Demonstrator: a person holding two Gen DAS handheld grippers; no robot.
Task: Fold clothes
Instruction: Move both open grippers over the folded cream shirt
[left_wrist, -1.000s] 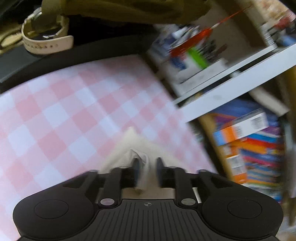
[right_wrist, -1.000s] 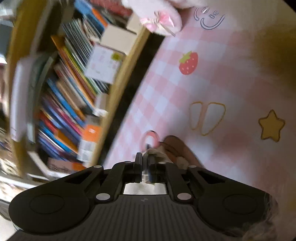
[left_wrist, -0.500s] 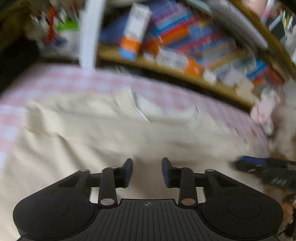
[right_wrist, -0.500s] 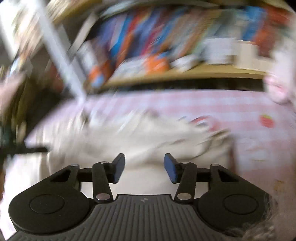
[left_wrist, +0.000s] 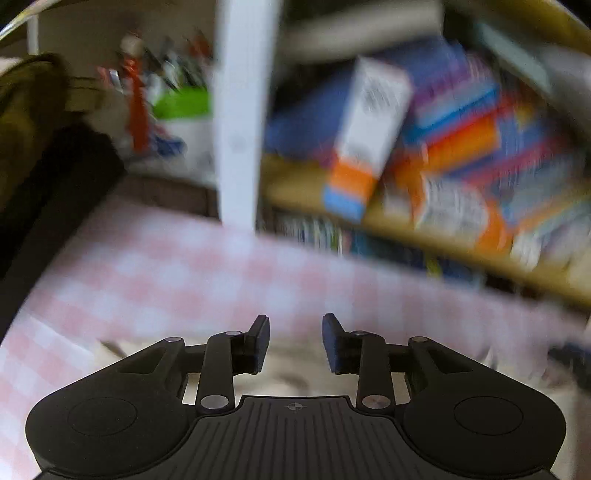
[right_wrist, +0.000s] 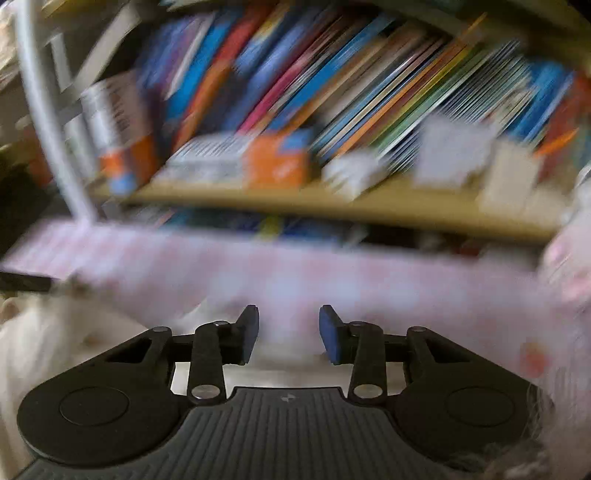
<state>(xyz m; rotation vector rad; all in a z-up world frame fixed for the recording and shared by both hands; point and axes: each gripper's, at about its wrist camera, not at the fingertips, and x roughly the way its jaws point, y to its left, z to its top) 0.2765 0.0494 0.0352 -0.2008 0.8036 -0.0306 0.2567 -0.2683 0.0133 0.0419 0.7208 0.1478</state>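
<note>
A second ago both hand-held grippers were pinched on cream fabric close over the pink checked cloth. Half a second ago they had let go and stood open above a spread cream garment. Now the left hand-held gripper (left_wrist: 294, 341) has its jaws apart with nothing between them, and the right hand-held gripper (right_wrist: 288, 334) is likewise wide and empty. Both cameras have tipped up, so the bookshelf (right_wrist: 332, 199) with its rows of books (right_wrist: 369, 92) fills most of each view, heavily smeared by motion.

The cream garment (left_wrist: 291, 369) lies low in the left wrist view, just beneath and behind the fingers, on the near part of the pink checked cloth (left_wrist: 184, 266). In the right wrist view the same garment (right_wrist: 55, 350) shows toward the near left edge of the cloth, and a paler patch under the fingers is probably more of it, though the blur makes that uncertain. How neatly it lies cannot be judged.

The release suggests one fold or a laying-out has just been finished, and the grippers are pulling back between steps. The next grasp probably needs a fresh look down at the garment's edges before either gripper closes. A fluffy pink thing (right_wrist: 569, 258) sits at the far right edge of the cloth, apart from the garment.
</note>
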